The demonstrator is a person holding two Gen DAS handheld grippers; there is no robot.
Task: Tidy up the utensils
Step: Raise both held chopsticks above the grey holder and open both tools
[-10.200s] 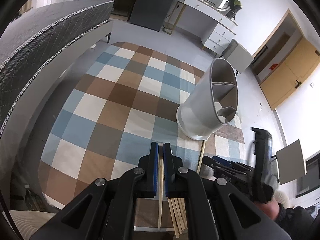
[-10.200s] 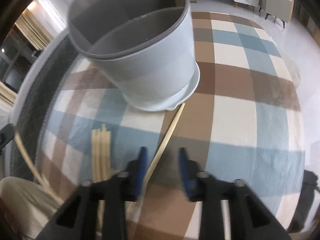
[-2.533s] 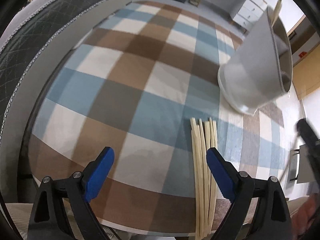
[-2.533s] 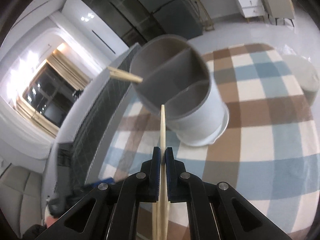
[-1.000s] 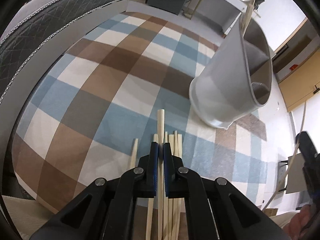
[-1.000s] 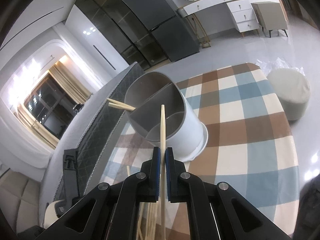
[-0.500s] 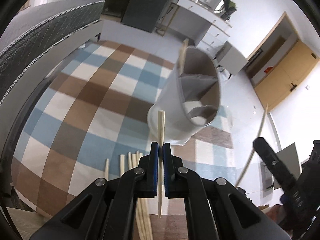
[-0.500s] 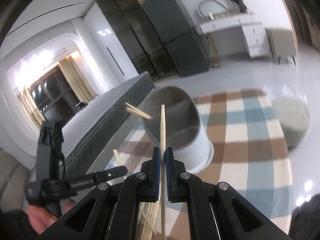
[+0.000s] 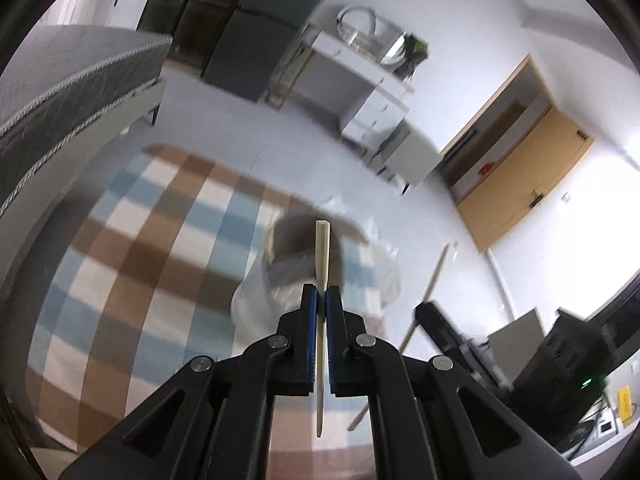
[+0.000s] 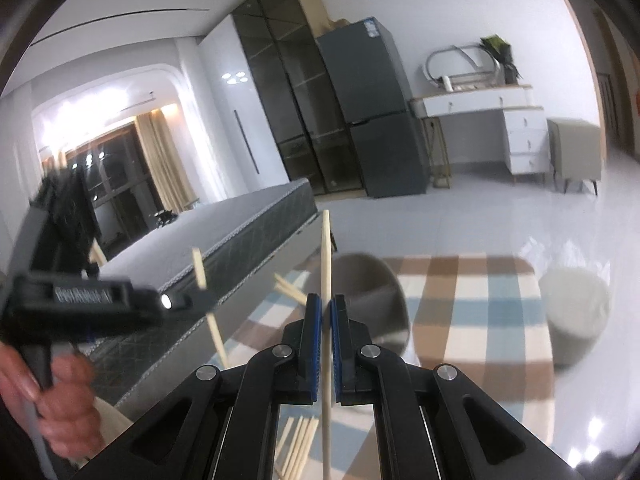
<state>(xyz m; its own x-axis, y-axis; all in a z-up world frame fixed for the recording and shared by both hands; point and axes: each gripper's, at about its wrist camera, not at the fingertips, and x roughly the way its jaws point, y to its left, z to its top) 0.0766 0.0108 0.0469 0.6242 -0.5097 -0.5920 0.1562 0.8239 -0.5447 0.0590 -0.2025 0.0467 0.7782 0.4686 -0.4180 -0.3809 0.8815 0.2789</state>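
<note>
Jaws clamped: left gripper (image 9: 321, 300), right gripper (image 10: 325, 306) each raise chopstick.

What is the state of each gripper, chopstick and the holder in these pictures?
left gripper: shut on a chopstick.
left chopstick: clamped, lifted.
right gripper: shut on a chopstick.
right chopstick: clamped, lifted.
utensil holder: on the checked mat, already holding chopsticks.
loose chopsticks: lying on the mat.
</note>
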